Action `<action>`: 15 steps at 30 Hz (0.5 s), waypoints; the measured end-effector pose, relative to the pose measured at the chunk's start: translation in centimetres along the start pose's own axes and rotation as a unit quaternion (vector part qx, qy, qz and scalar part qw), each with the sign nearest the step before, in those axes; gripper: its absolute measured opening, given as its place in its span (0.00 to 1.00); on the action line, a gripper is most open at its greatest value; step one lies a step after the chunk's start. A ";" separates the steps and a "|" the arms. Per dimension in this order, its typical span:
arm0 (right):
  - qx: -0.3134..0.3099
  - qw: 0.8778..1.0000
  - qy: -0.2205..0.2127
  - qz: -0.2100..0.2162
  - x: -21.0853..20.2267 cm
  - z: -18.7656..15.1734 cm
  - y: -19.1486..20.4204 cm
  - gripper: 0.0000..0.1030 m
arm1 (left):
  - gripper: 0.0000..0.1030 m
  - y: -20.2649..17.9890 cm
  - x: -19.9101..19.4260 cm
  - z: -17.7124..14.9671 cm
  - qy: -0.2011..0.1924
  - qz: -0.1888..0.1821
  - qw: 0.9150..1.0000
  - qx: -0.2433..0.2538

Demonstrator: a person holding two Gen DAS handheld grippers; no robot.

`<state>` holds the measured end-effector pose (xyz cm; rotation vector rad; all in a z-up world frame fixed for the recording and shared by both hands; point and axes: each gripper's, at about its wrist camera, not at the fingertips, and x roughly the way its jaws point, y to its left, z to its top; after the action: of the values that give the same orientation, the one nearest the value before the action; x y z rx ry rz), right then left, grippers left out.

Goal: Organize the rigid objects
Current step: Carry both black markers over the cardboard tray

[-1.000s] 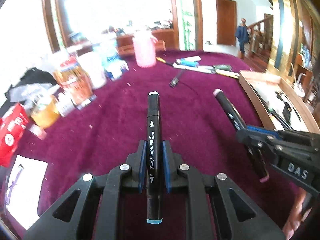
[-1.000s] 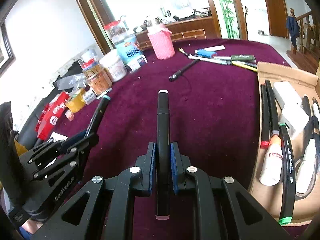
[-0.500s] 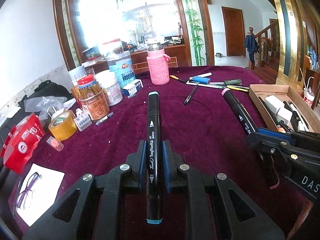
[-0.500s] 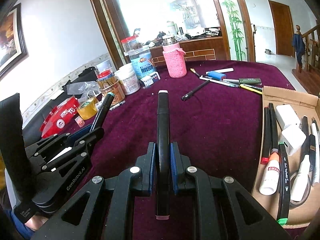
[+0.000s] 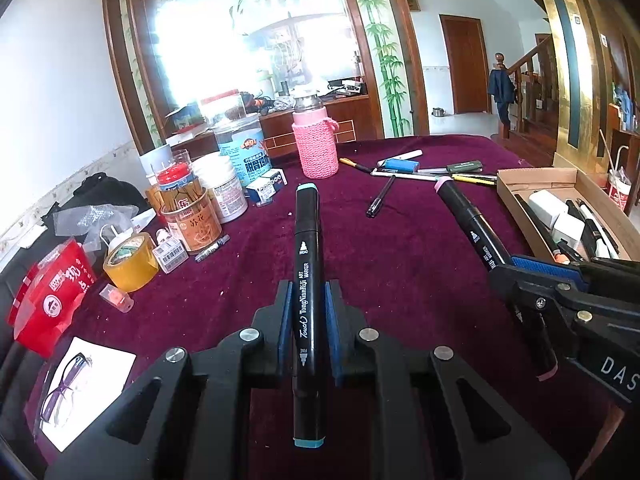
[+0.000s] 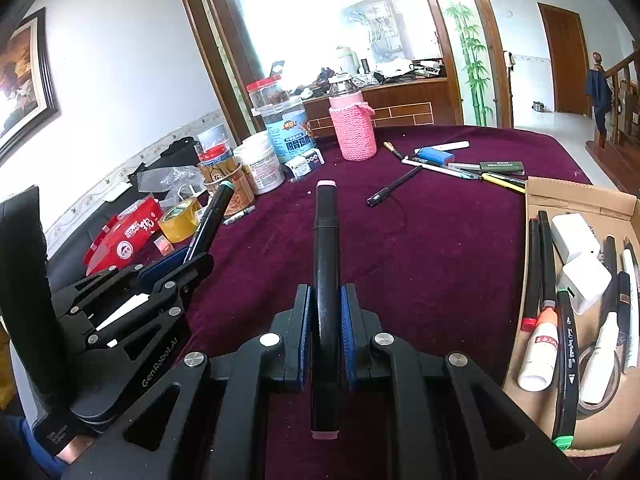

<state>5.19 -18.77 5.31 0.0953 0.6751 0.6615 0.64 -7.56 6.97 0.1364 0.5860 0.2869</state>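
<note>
Markers fill both tools: the left gripper (image 5: 308, 312) pinches a teal-capped marker (image 5: 307, 280) at mid-barrel, the right gripper (image 6: 325, 328) a pink-capped marker (image 6: 326, 280) likewise, each lifted above the maroon table (image 6: 440, 240), probably for carrying. By the right edge, a cardboard box (image 6: 580, 196) already holding pens looks like their destination. Loose pens (image 6: 460, 166) remain near the far edge.

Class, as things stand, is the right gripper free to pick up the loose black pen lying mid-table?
Probably not: the right gripper is shut on a pink-capped marker, though nothing blocks the path to the black pen.
</note>
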 end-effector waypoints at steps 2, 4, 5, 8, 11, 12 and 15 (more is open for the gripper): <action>-0.001 1.000 0.000 0.000 0.0 0.0 0.0 0.12 | 0.13 0.0 0.0 0.0 -0.001 0.001 1.000 0.001; -0.001 1.000 0.000 0.000 0.0 0.0 0.0 0.12 | 0.13 -0.2 0.0 0.0 -0.001 0.002 1.000 0.002; -0.001 1.000 0.000 0.000 0.0 0.0 0.0 0.12 | 0.13 -0.2 0.0 0.0 -0.001 0.002 1.000 0.002; -0.001 1.000 0.000 -0.001 0.0 0.0 0.1 0.12 | 0.13 -0.2 -0.1 -0.1 0.000 0.002 1.000 0.003; -0.001 1.000 0.000 -0.002 0.0 0.0 0.1 0.12 | 0.13 -0.2 -0.1 0.0 0.000 0.002 1.000 0.003; -0.001 1.000 -0.001 -0.002 0.0 0.0 0.1 0.12 | 0.13 -0.1 0.0 0.0 0.000 0.002 1.000 0.002; -0.001 1.000 -0.002 -0.003 -0.1 0.0 0.0 0.12 | 0.13 -0.2 0.0 0.0 0.002 0.001 1.000 0.002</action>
<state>5.12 -18.81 5.36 0.0927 0.6703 0.6559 0.65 -7.75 6.89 0.1414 0.5899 0.2880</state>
